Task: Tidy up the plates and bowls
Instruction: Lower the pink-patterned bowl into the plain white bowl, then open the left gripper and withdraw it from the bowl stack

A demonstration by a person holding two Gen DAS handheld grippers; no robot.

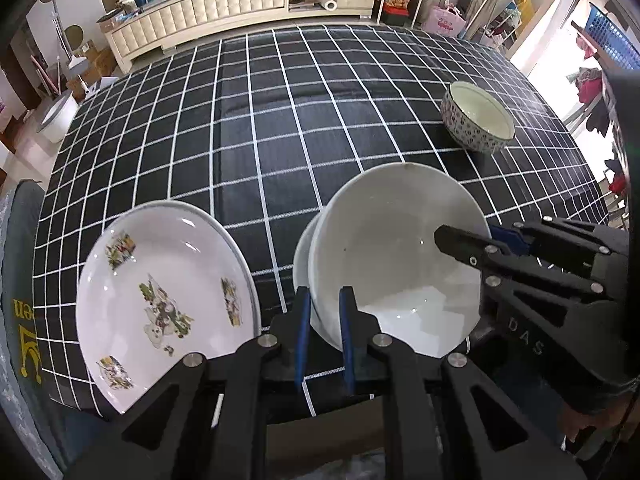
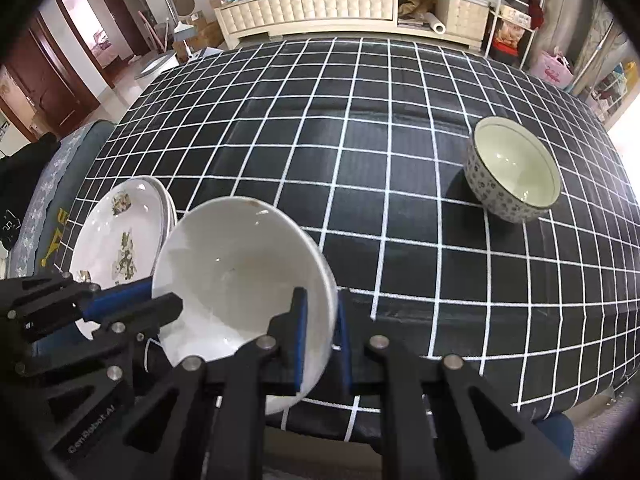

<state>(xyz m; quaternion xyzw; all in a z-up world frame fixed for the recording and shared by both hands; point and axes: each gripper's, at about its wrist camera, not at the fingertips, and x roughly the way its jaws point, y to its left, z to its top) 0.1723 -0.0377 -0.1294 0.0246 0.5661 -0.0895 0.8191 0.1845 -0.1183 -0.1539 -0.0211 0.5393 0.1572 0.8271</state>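
While both grippers clamp opposite rims of the white bowl (image 1: 392, 264), left gripper (image 1: 325, 320) at its 7 o'clock and right gripper (image 2: 322, 332) at its 4 o'clock, the carrying step seems underway; next it needs lowering level, perhaps toward the empty patterned bowl (image 2: 514, 170) at 2 o'clock. The decorated plates (image 1: 160, 300) sit at 9 o'clock, bare of food.

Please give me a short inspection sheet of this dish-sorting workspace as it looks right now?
Surface: table under a black cloth with white grid.
Job's things: plain white bowl gripped on both sides; decorated plate left of it; patterned bowl standing apart.
Clutter: nothing seen on the cloth.
Grippers: left hand-held gripper and right hand-held gripper each shut on the white bowl's rim.
Cables: nothing seen.
Surroundings: cream sideboard piled with items beyond the table.
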